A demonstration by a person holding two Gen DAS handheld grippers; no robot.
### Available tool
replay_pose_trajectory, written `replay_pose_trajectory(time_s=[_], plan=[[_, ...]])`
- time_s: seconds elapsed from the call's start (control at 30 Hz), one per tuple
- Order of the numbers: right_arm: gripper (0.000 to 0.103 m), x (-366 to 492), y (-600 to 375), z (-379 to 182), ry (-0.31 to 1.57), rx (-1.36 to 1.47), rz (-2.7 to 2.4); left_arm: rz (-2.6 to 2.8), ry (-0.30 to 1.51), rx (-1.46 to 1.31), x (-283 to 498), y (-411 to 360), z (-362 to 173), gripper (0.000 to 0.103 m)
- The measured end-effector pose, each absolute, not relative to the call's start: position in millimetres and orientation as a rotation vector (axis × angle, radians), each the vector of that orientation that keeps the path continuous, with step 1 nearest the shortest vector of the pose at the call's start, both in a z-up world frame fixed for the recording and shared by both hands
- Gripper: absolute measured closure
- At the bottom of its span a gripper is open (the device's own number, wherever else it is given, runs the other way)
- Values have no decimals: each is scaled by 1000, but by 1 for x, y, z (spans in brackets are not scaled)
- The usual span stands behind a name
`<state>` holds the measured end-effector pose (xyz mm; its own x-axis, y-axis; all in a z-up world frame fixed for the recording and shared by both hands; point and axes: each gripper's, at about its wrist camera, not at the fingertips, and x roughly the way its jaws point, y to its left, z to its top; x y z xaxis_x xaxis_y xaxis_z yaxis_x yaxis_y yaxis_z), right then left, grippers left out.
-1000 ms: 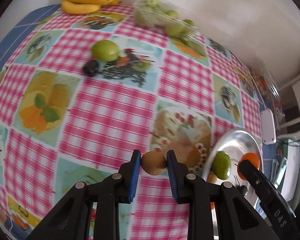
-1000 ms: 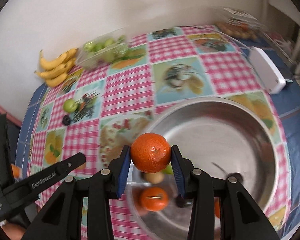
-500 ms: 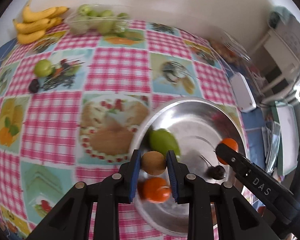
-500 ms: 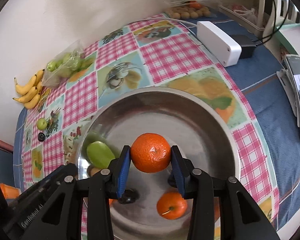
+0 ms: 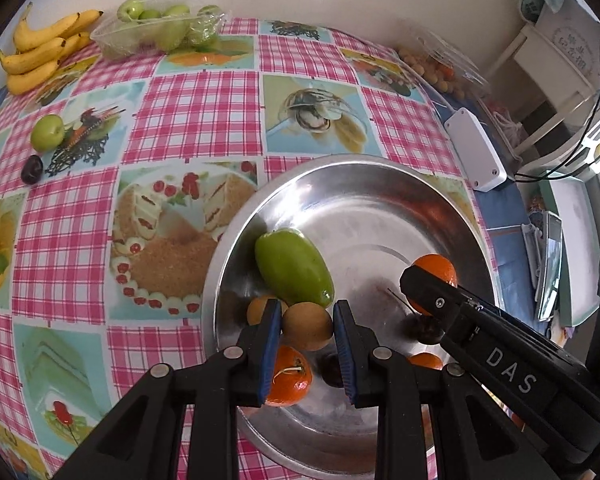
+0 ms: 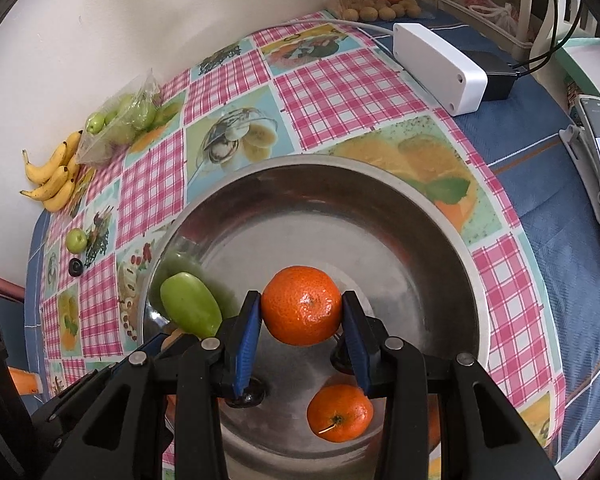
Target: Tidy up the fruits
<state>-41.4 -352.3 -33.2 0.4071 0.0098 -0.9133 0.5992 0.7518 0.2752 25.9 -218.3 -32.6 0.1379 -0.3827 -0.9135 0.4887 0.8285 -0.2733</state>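
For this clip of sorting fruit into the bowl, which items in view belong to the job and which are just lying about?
Part of the job:
- metal bowl
- tangerine in the right tool
- brown fruit in the left tool
- green fruit in the bowl
- green apple and dark plum on the cloth

Lying about:
- white box
- black adapter

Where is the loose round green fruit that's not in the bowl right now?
In the left wrist view the round green fruit sits far left on the checked tablecloth, beside a small dark fruit, below the yellow bananas.
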Motion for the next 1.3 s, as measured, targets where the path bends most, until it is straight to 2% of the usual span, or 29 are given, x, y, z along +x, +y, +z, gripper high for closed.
replay_pose_trajectory(time_s=[0.87,0.93,1.0,1.07,1.13,1.2,1.3], plan=[[61,-46,-355,-10,1033,656,-402,-562,1274,32,45,-191,-16,69],[61,-45,-354,-14,1049,653,-402,-522,1276,24,51,-183,-18,61],[58,-44,-352,-17,1062,644,-396,-466,1283,14,58,-173,-22,41],[40,-40,-349,-20,1075,624,-391,-422,1290,10,62,-165,-26,38],[30,-37,-345,-21,1083,600,-388,-371,1295,9,67,-155,-29,32],[27,-36,-343,-22,1088,586,-387,-334,1298,16,71,-149,-33,22],[27,-33,-340,-26,1107,571,-389,-294,1302,25,76,-140,-39,20]])
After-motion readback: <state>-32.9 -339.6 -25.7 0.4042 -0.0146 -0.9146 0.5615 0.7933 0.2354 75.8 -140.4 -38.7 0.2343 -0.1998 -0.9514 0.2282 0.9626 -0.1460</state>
